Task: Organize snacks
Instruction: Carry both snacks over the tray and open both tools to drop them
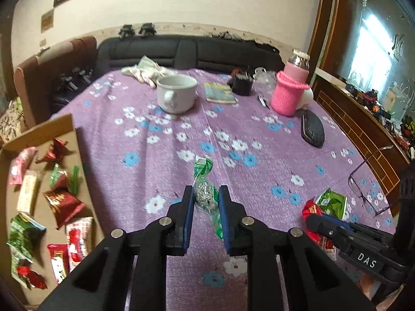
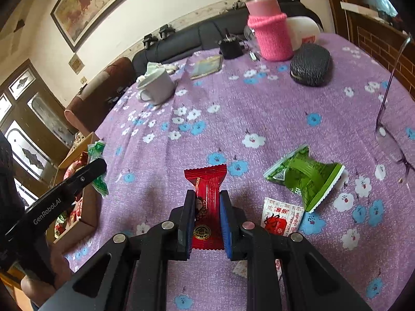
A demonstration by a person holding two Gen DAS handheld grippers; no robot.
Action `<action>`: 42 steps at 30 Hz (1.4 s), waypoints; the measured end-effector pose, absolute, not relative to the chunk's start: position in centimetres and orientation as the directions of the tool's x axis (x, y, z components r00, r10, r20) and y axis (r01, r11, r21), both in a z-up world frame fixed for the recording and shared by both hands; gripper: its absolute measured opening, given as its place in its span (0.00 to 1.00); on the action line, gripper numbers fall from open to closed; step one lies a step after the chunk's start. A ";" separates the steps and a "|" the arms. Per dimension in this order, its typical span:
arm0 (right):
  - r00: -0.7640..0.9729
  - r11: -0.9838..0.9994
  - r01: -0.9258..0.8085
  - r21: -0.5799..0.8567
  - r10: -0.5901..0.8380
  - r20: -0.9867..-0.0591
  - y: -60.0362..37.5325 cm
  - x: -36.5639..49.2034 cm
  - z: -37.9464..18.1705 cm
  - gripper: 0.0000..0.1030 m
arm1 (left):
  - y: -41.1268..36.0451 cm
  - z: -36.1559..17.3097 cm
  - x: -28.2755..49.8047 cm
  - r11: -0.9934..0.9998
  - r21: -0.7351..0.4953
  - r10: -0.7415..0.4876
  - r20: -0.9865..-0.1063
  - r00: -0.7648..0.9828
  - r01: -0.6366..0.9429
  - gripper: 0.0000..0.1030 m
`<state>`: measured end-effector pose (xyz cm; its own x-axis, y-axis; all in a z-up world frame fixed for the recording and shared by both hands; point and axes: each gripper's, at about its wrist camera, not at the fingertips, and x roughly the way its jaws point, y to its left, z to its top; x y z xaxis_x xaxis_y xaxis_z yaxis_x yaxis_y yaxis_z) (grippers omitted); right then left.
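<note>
On the purple floral tablecloth [image 2: 259, 103]: snacks and two grippers.
Left gripper [image 1: 206, 197]: jaws clamped on a green-ended clear candy wrapper [image 1: 203, 181], beside the cardboard box [image 1: 39, 129] of snacks.
Right gripper [image 2: 207, 202]: jaws pinching a red candy packet [image 2: 206, 181]; green packet [image 2: 306, 176] lies nearby.

Cut off by the left wrist view's lower and left edges: cardboard box [image 1: 39, 129], with several wrapped snacks inside sliced by the frame. Partly hidden behind the left gripper [image 2: 99, 167] in the right wrist view: same box, contents a red-and-green blur. Half-covered by the right gripper [image 2: 207, 202]: red candy wrapper [image 2: 206, 181] (print too small to read). Clipped at the right edge: eyeglasses [image 2: 389, 119].
</note>
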<state>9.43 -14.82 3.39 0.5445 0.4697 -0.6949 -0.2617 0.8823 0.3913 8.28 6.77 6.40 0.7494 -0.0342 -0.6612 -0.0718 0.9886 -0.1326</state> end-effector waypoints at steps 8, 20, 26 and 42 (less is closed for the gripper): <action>0.518 0.860 -0.319 0.398 0.511 -0.686 -12.2 8.2 5.0 0.19 | 9.9 9.0 6.5 0.973 -0.206 -0.046 -0.623 0.781 -0.106 0.18; 0.292 0.679 -0.545 0.492 0.704 -0.647 2.2 5.6 8.2 0.19 | 24.2 8.4 1.7 0.898 -0.216 0.155 -0.660 0.735 -0.383 0.18; 0.209 0.631 -0.611 0.478 0.711 -0.672 10.4 4.7 7.3 0.20 | 30.3 6.0 0.4 0.832 -0.231 0.204 -0.718 0.665 -0.505 0.18; 0.207 0.665 -0.616 0.423 0.654 -0.728 14.3 5.2 2.9 0.21 | 30.4 4.5 1.0 0.815 -0.165 0.274 -0.735 0.620 -0.556 0.18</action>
<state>5.16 14.30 2.94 0.2067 0.6542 -0.7275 -0.6157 0.6649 0.4229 1.02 30.37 4.47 0.6200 0.2742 -0.7352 -0.5559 0.8147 -0.1649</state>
